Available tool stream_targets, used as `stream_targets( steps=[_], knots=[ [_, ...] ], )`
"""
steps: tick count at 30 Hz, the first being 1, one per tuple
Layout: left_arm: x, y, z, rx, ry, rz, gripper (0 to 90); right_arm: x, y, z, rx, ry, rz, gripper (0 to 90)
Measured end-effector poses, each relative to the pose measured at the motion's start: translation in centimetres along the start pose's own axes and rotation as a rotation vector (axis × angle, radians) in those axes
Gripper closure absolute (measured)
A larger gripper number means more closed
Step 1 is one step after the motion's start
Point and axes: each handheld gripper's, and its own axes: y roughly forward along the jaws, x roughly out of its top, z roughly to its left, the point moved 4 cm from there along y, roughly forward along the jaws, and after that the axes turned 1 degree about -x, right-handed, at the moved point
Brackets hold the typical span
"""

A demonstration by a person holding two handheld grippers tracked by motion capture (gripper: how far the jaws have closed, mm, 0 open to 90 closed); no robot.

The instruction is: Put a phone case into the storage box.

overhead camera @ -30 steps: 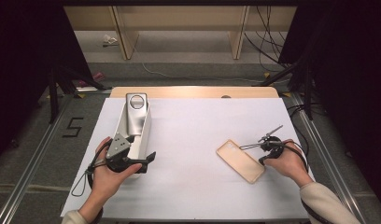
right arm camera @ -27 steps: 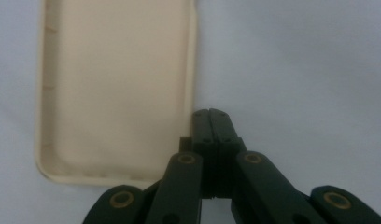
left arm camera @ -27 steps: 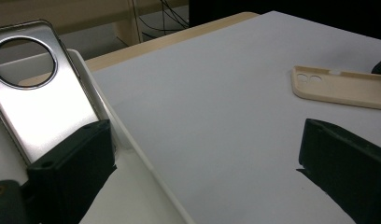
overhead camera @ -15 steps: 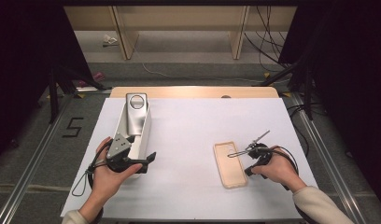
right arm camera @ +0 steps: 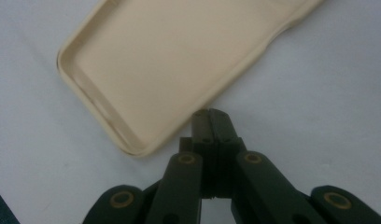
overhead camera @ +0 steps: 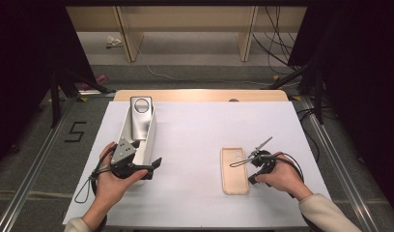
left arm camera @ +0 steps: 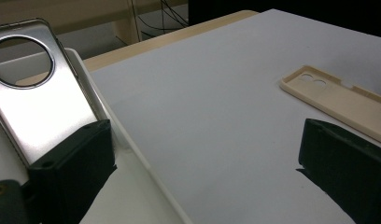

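Lay flat and hollow side up on the white-covered worktop (overhead camera: 195,140), at about four o'clock in the high view: a beige, thin-walled rectangular phone case (overhead camera: 233,170) with two camera holes at its far end. Rested with tips shut tight together and empty, just beside the case's long edge: the right tool (right arm camera: 210,115), nose touching or nearly touching the rim, too close to tell which. Stood at about nine o'clock, jaws spread wide and gripping nothing, one jaw against the shiny silver phone-shaped plate with a round hole (left arm camera: 37,93) leaning in a white open tray (overhead camera: 147,145): the left tool (overhead camera: 146,169). Judged light, somewhat flexible and smooth, so likely to skid over the sheet if merely pushed, and to bow if pinched mid-span. Best taken by one thin side wall near a corner, one jaw inside the hollow and one outside, where the rim looked stiffest. Would call for the right tool to be opened first.
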Motion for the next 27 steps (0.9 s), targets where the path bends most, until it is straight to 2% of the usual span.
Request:
stream_targets(
  steps=[5, 6, 8, 9, 12, 14, 16, 21, 27],
  knots=[
    [0.0, 0.0, 0.0, 0.000, -0.001, -0.001, 3.0, 0.2, -0.2, -0.1, -0.015, -0.032, -0.011, 90.0],
    [0.0, 0.0, 0.0, 0.000, -0.001, -0.001, 3.0, 0.2, -0.3, -0.1, -0.029, -0.045, -0.010, 87.1],
    [0.0, 0.0, 0.0, 0.000, -0.002, -0.002, 3.0, 0.3, -0.7, -0.2, -0.075, -0.093, -0.014, 78.5],
    [0.0, 0.0, 0.0, -0.001, -0.002, -0.002, 3.0, 0.4, -0.8, -0.3, -0.084, -0.109, -0.018, 74.1],
    [0.0, 0.1, 0.0, -0.002, 0.001, 0.000, 3.0, 0.7, -1.3, -0.4, -0.126, -0.194, -0.045, 56.7],
    [0.0, 0.1, 0.0, -0.001, 0.000, 0.000, 3.0, 0.7, -1.4, -0.3, -0.131, -0.232, -0.040, 47.2],
    [0.0, 0.1, 0.0, -0.001, 0.000, 0.001, 3.0, 0.7, -1.5, -0.3, -0.126, -0.244, -0.032, 40.7],
    [0.0, 0.2, 0.0, -0.002, 0.005, 0.006, 3.1, 0.9, -1.8, 0.2, -0.142, -0.319, -0.040, 32.4],
    [-0.1, 0.2, 0.0, 0.000, 0.010, 0.009, 3.0, 1.2, -2.0, 1.6, -0.131, -0.415, -0.041, 30.7]
  ],
)
